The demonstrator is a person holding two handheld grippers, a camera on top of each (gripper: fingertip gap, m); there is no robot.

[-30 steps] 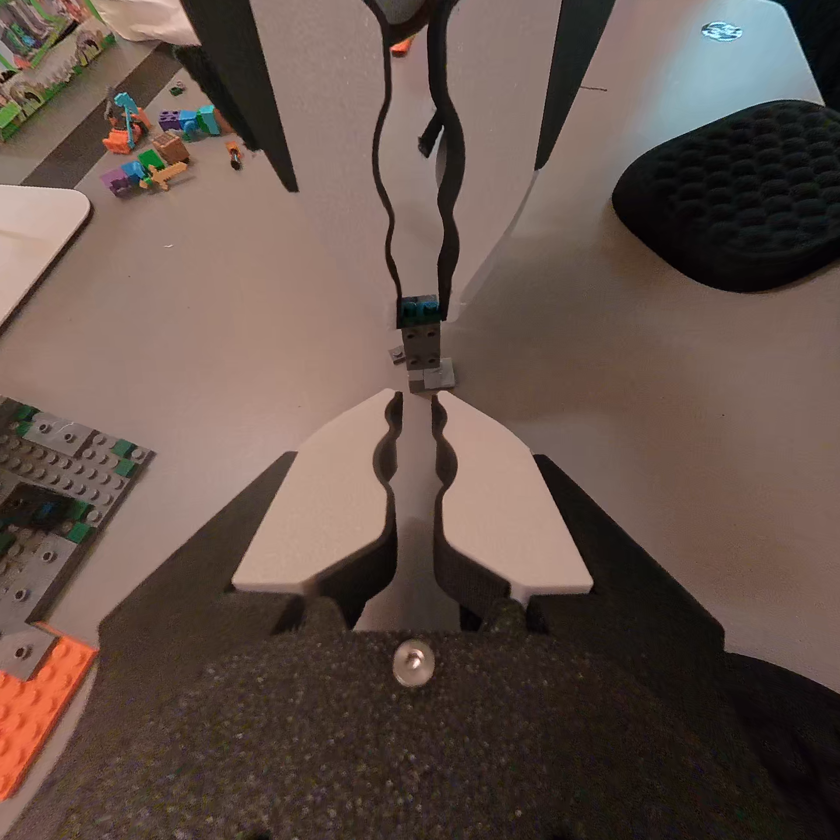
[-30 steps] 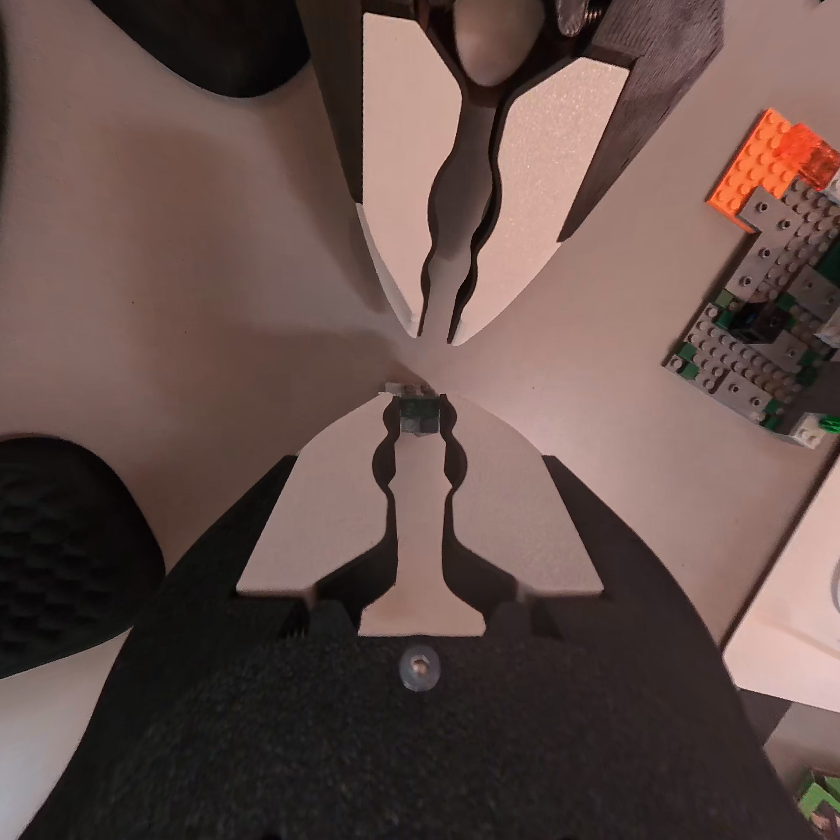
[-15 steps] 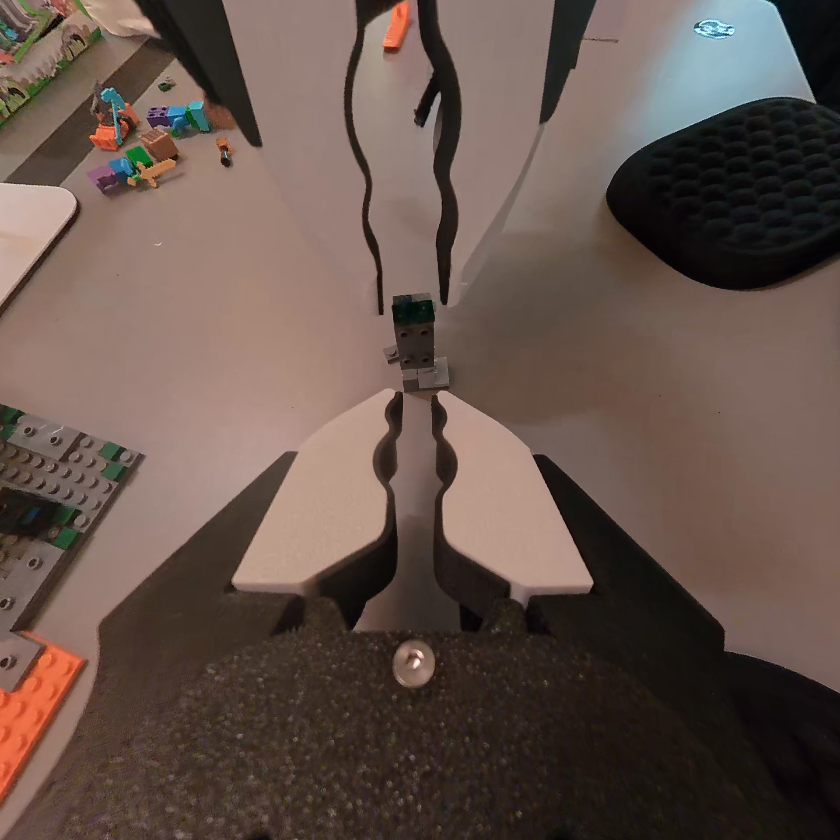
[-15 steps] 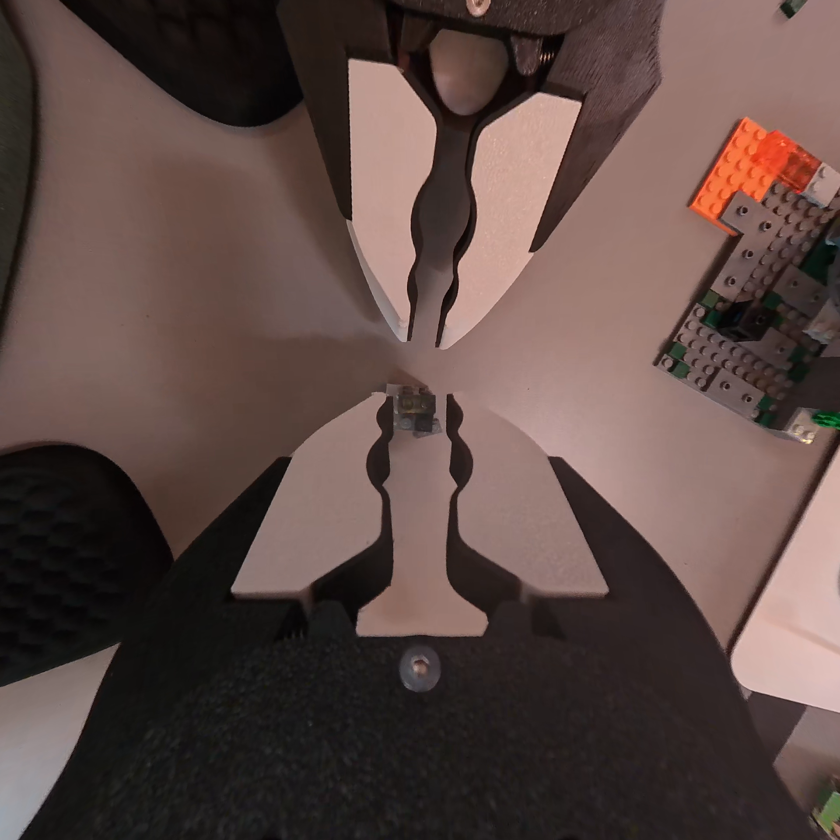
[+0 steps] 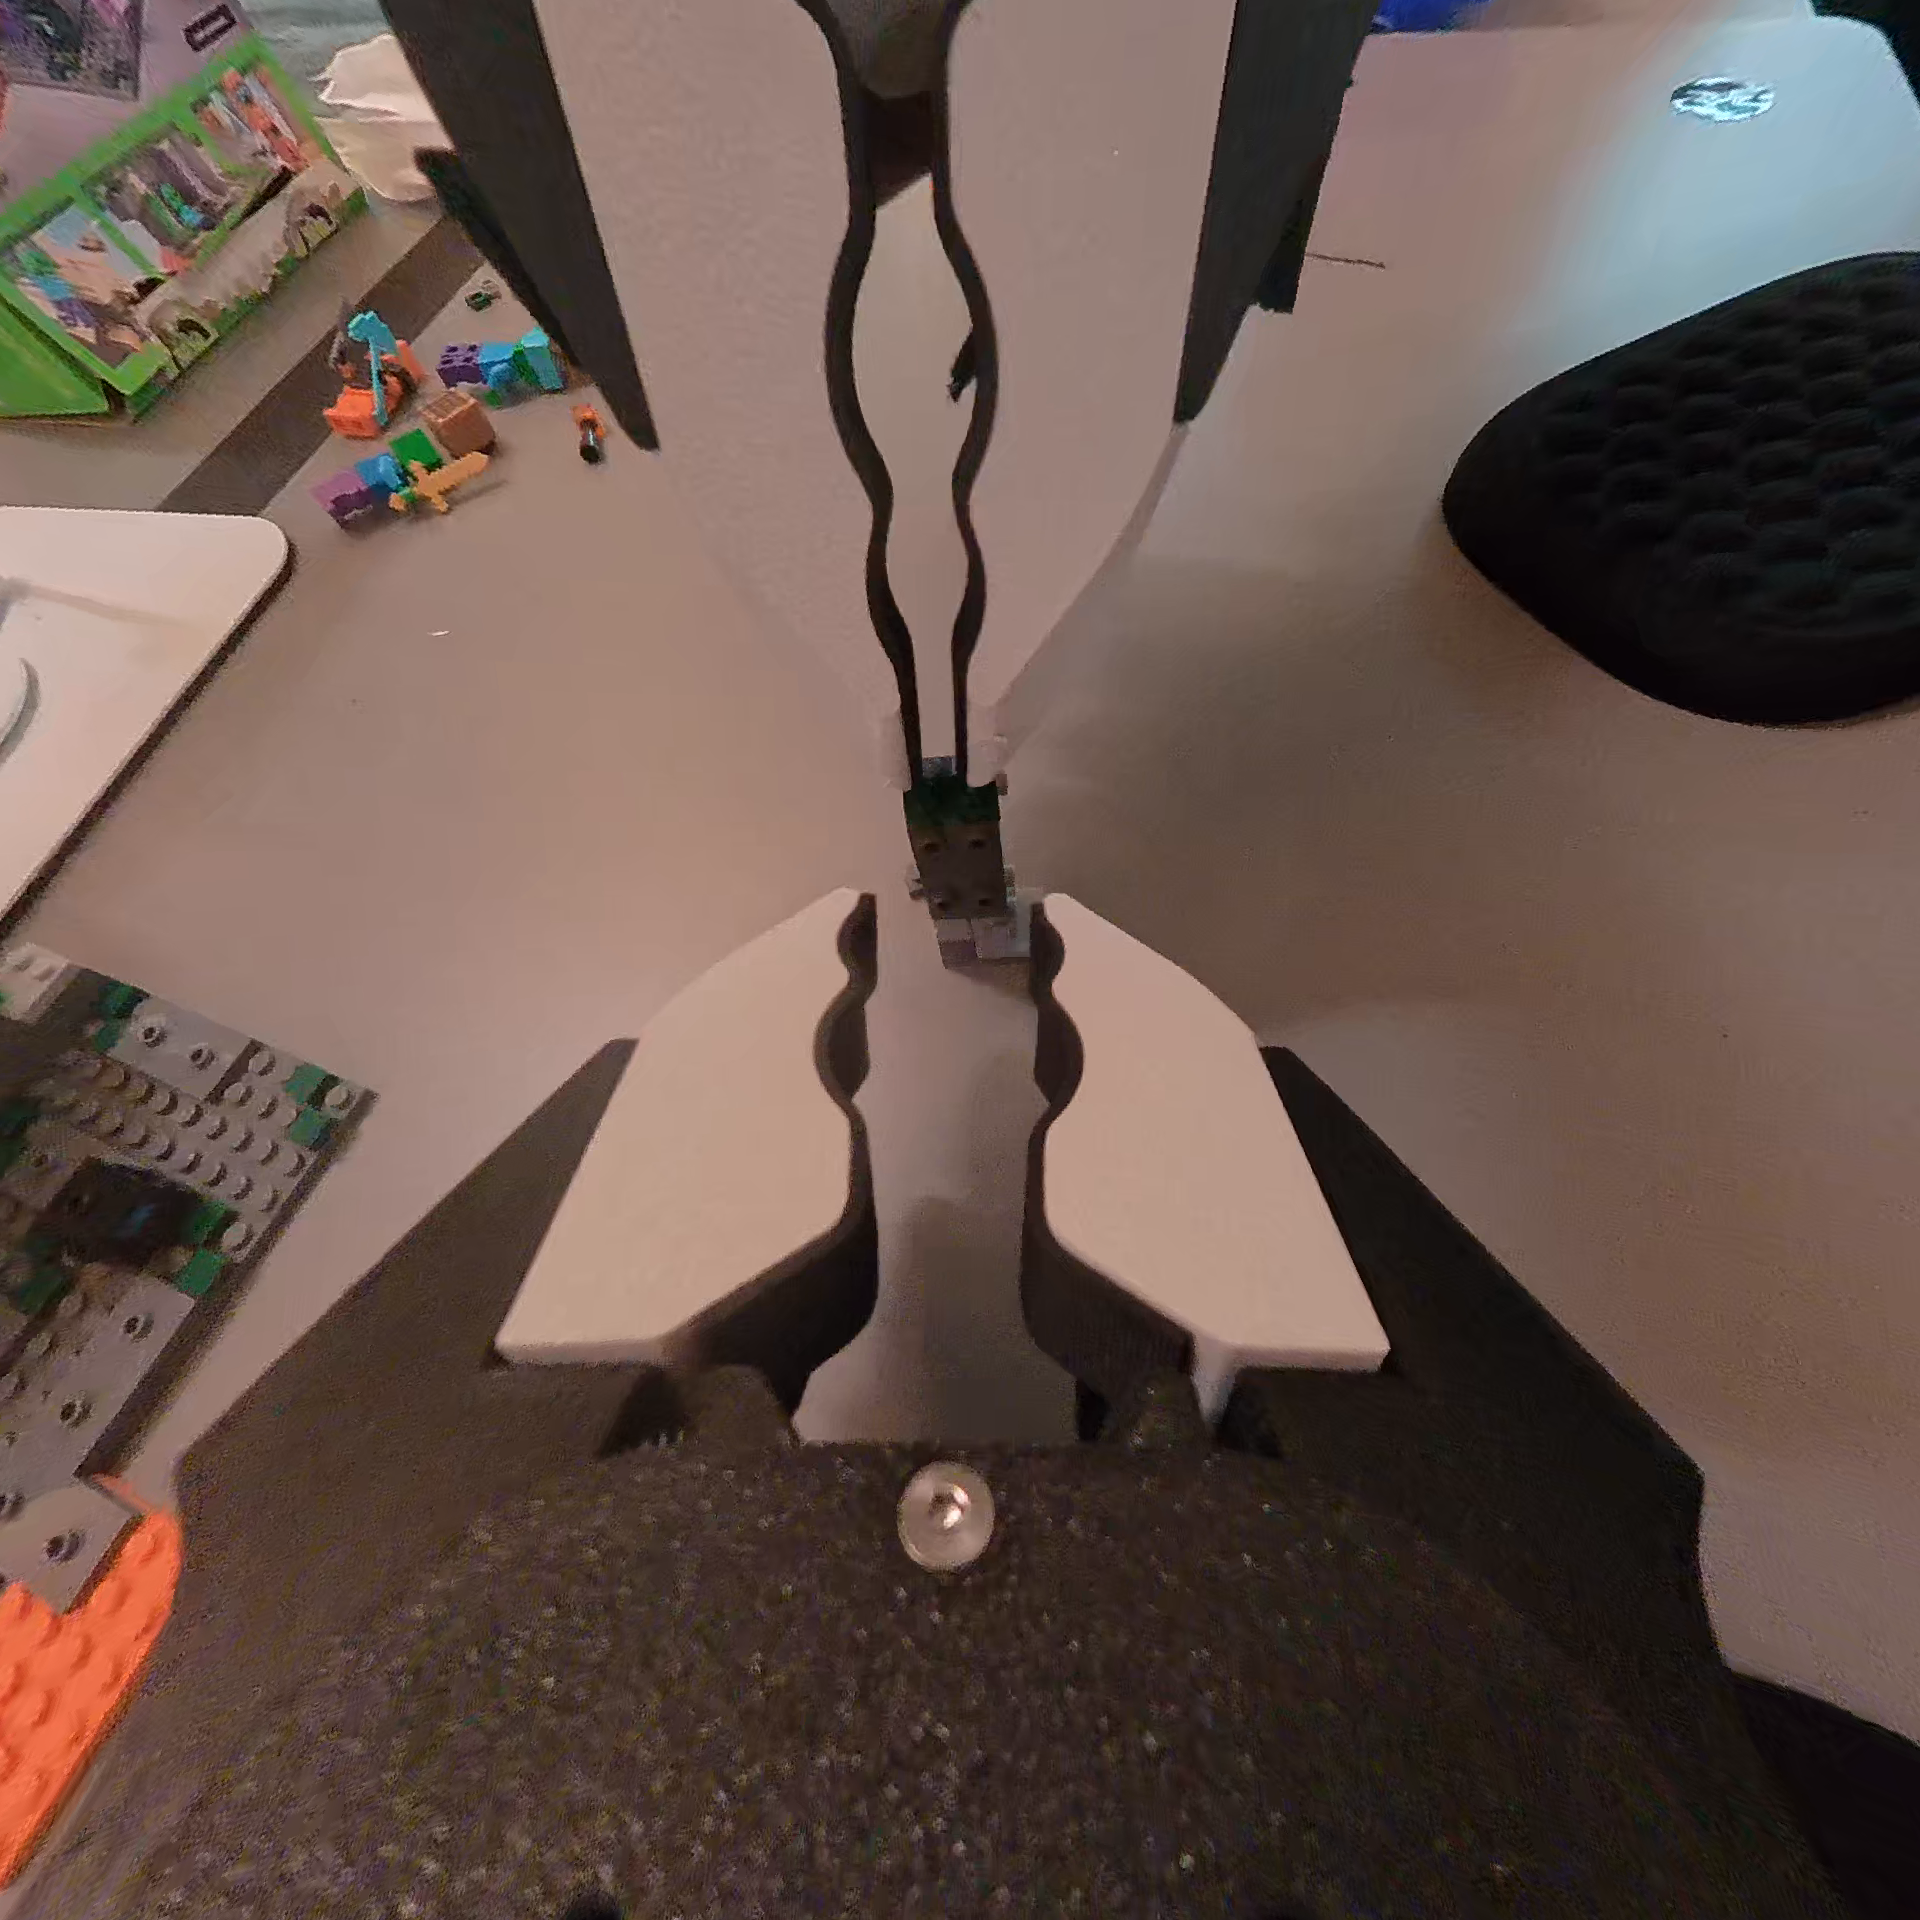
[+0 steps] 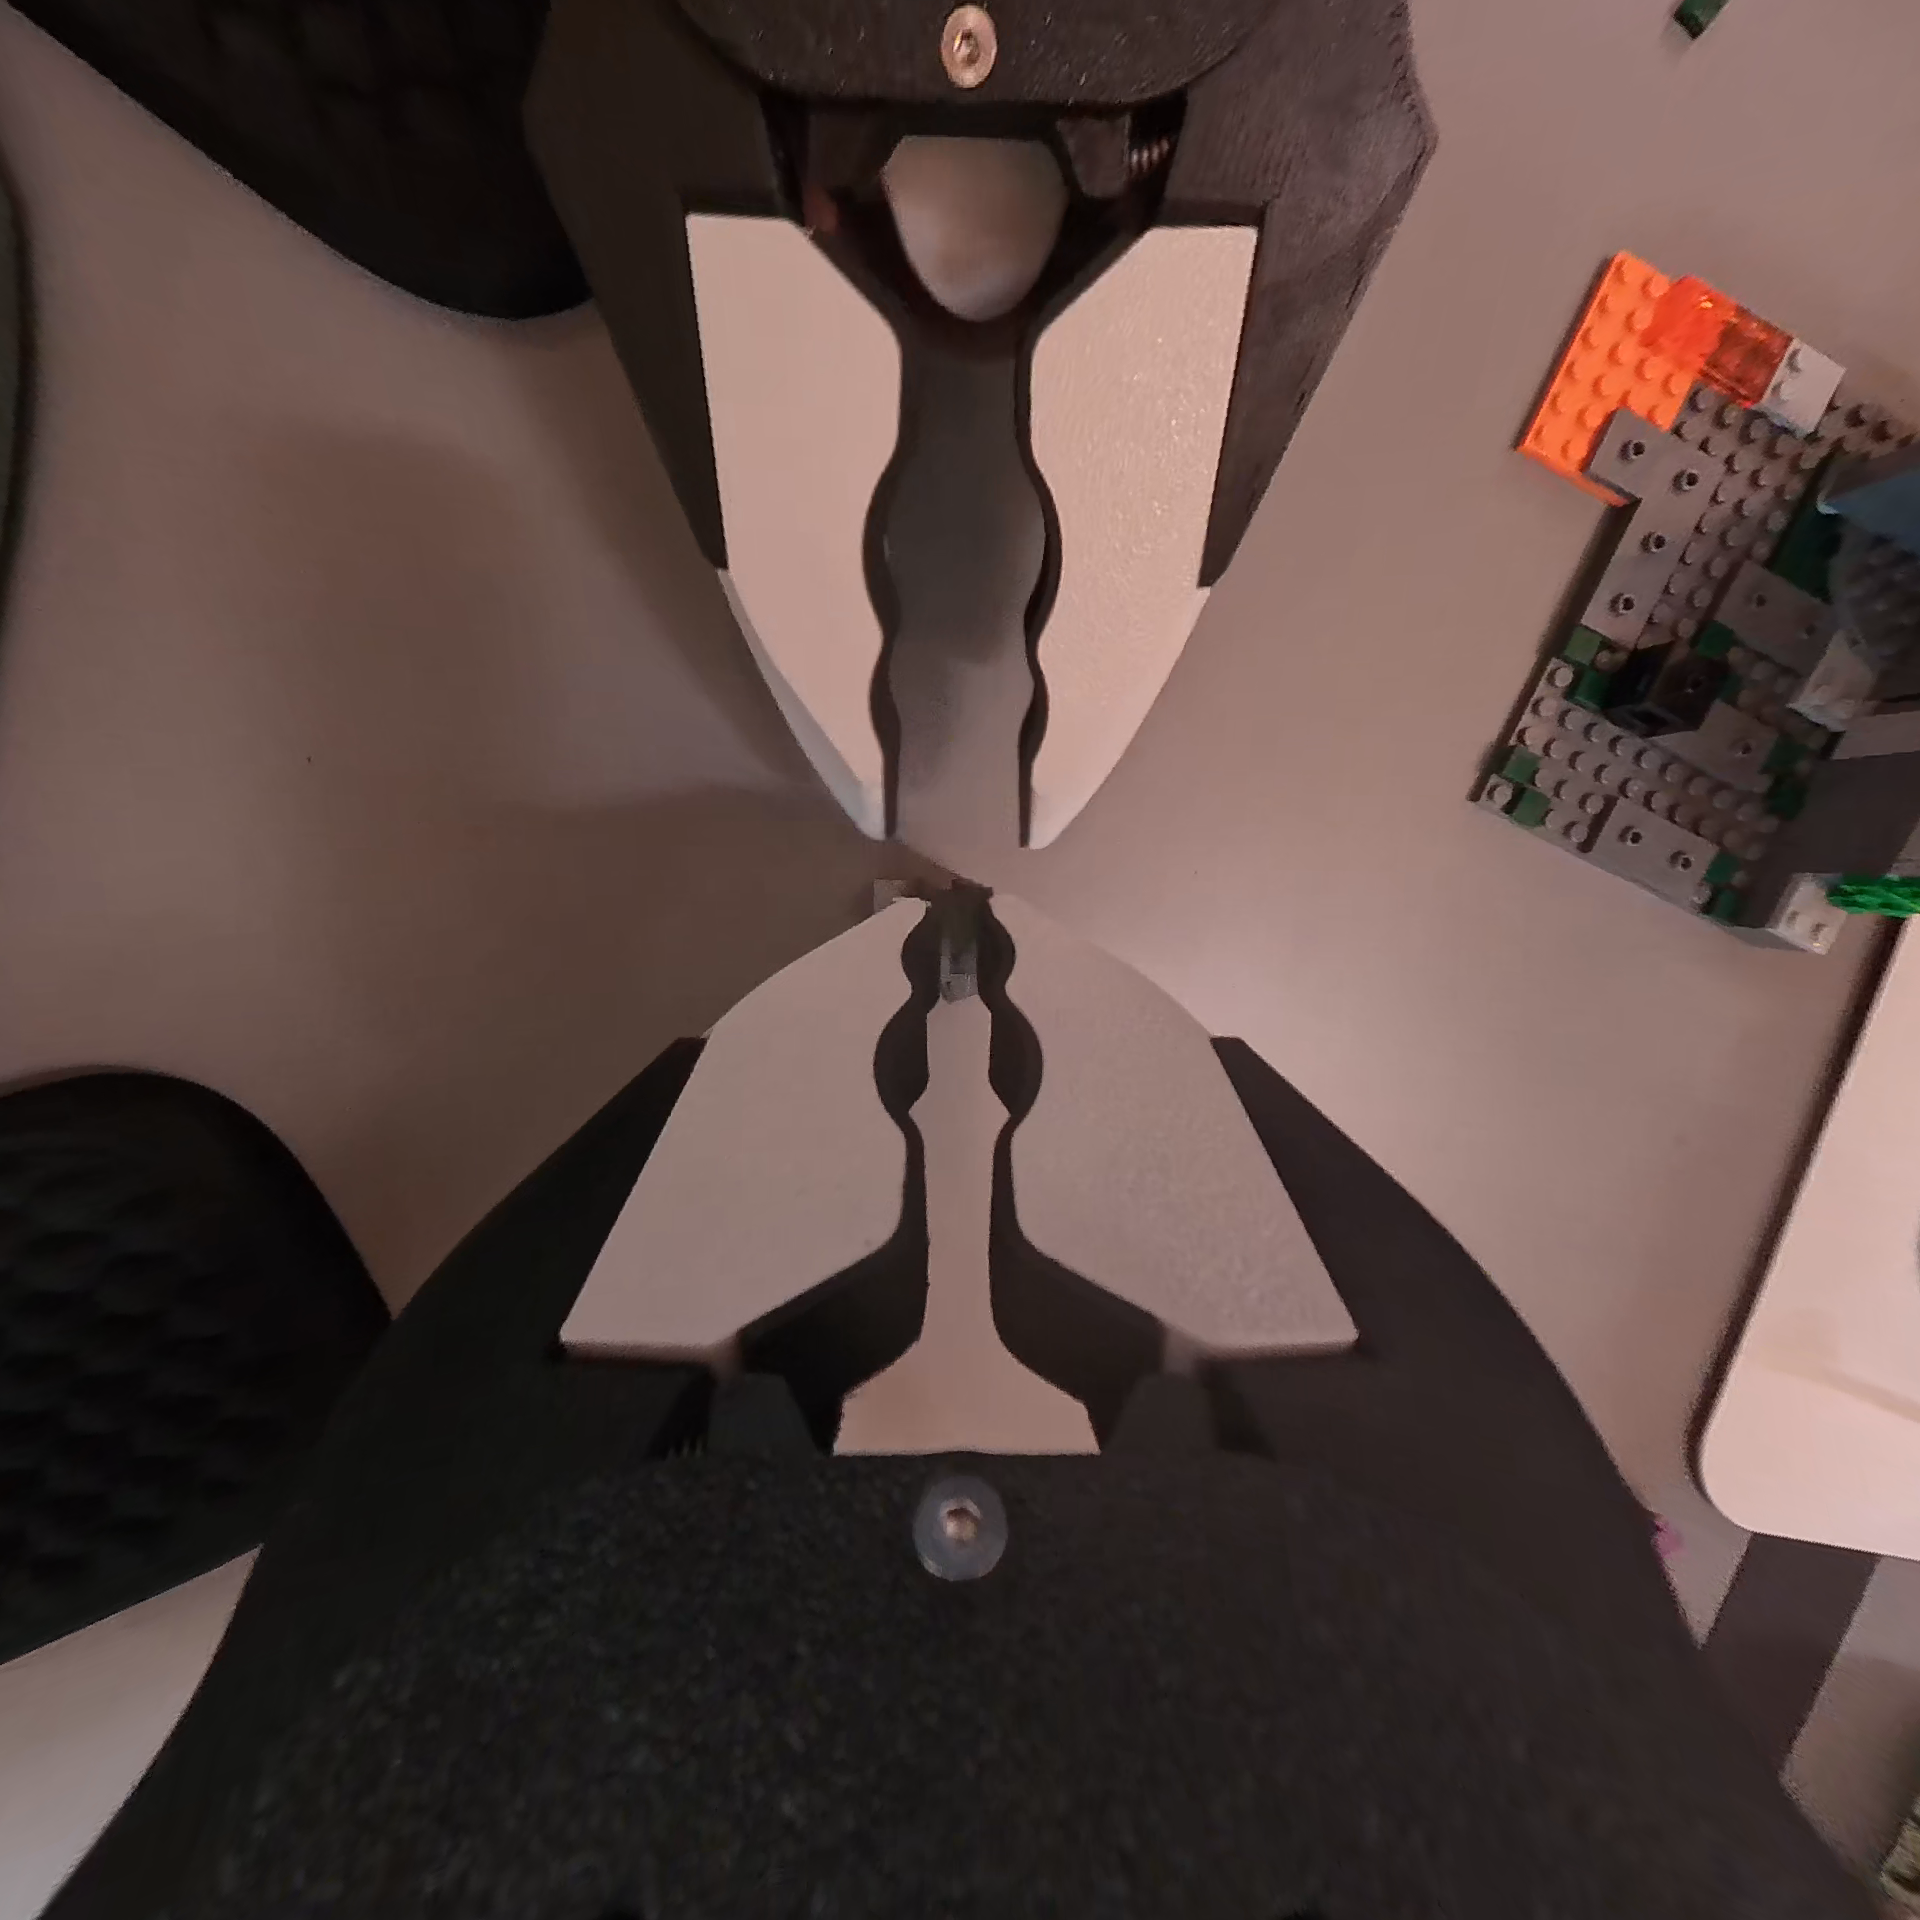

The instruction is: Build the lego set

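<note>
**Right tongs pinch the small grey figure while my left tongs wait, parted**

My right tongs point(image 6: 956, 914) are closed on the top of a little grey brick figure point(image 5: 961, 868), gripping its dark green cap. From the left wrist view the figure stands just ahead of my left tongs point(image 5: 956, 914), its pale grey foot pieces sitting between my fingertips point(image 5: 847, 909) but, as far as I can tell, not touching them. I judge the feet rest on the worktop point(image 5: 582, 748), though contact is hard to confirm.

My left tongs are partly open and hold nothing. I keep them parted this way so the figure's base can slip between them; I judge the next step is a squeeze or a steadying grip low on the figure while the right hand presses from above.

The main build, a grey studded baseplate point(image 5: 156, 1122) with green pieces and an orange plate point(image 5: 73, 1662), lies well off to the left side of my left tongs. Loose coloured bricks point(image 5: 416, 416) and the set's green box point(image 5: 156, 260) sit far ahead and left. A black honeycomb cushion point(image 5: 1714, 499) lies ahead to the right.
</note>
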